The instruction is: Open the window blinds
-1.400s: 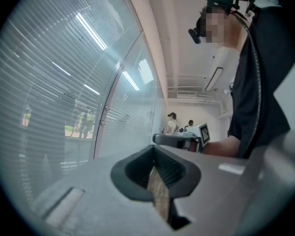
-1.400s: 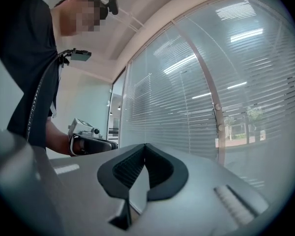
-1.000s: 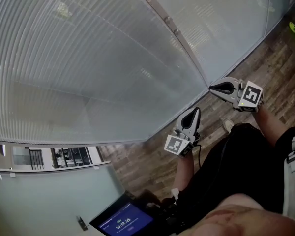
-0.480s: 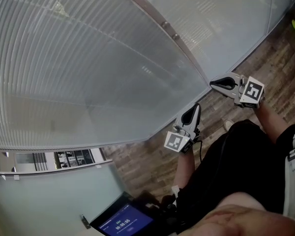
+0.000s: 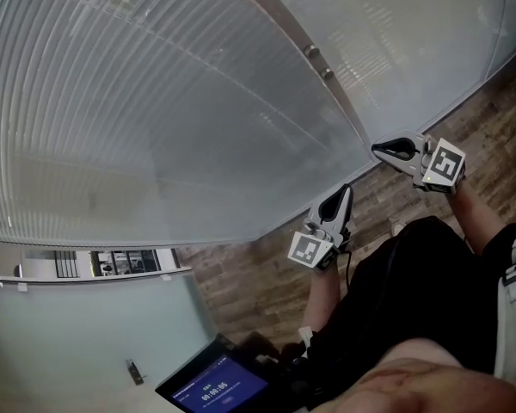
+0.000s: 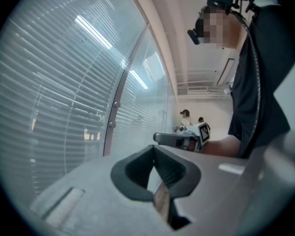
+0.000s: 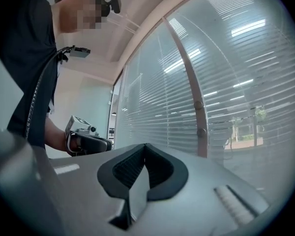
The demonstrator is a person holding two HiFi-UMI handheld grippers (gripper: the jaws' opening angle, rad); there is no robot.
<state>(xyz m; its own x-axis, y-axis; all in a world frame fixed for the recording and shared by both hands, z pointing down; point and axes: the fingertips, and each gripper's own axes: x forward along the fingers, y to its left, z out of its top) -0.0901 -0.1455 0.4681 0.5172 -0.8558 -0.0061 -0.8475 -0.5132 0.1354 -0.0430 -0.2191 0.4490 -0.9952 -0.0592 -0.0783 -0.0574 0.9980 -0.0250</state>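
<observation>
Wood-plank flooring [image 5: 241, 286] runs along the foot of a tall window wall, and the grey horizontal-slat window blinds [image 5: 155, 101] hang lowered over almost all of the glass. Only a narrow strip of outdoor view shows under their bottom edge at the left. A slim metal upright with round fittings [image 5: 315, 52] splits the two blind panels.

The person in black stands close to the window, both tools held level and pointed at the slats. The left gripper [image 5: 340, 198] sits just short of the blinds' lower edge; its dark ribbed fingertips meet in its own view [image 6: 155, 149], with nothing pinched between them. The right gripper [image 5: 385, 151], beside it and nearer the upright's base, has its jaws pressed together too [image 7: 145, 146], and it is empty. Neither one touches the blinds. Down by the person's feet glows a dark tablet with a blue screen [image 5: 213, 389].
</observation>
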